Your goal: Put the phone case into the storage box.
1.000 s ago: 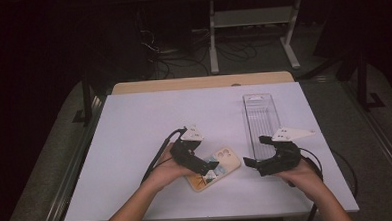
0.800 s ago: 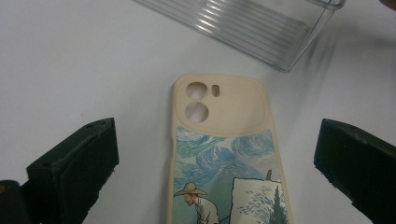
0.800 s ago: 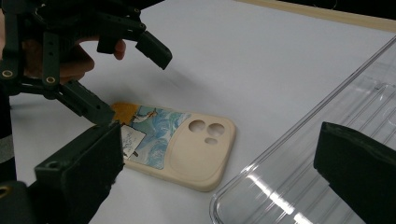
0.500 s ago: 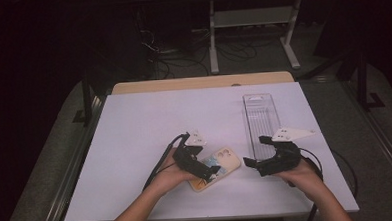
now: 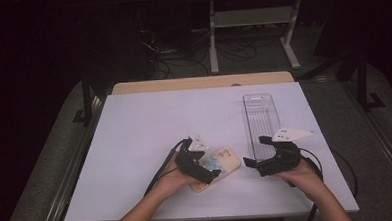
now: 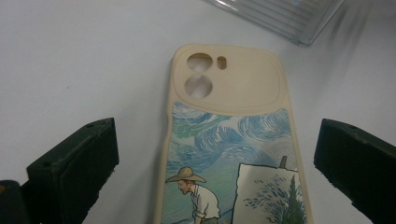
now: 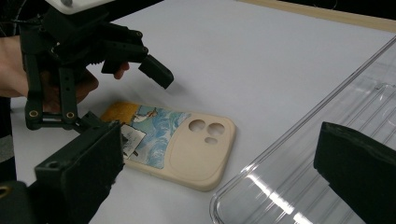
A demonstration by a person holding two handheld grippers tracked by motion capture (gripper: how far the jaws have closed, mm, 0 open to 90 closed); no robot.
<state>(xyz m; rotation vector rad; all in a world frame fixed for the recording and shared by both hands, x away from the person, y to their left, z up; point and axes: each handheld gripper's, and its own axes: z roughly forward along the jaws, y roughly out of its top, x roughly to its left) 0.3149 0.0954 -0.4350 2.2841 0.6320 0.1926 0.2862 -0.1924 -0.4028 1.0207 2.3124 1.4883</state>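
Your left gripper (image 5: 214,175) straddles the phone case (image 5: 225,160), jaws apart, ready to pinch.
Your right gripper (image 5: 247,162) waits agape at 3 o'clock, beside the clear tray (image 5: 260,118).

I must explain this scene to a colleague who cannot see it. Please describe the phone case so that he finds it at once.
On the white table, look near the front edge, between the person's two hands. The phone case lies flat there, camera holes up, between the open jaws of the left gripper and left of the clear plastic tray. It is the one beige thing, with a blue swirling painting of a man in a straw hat.
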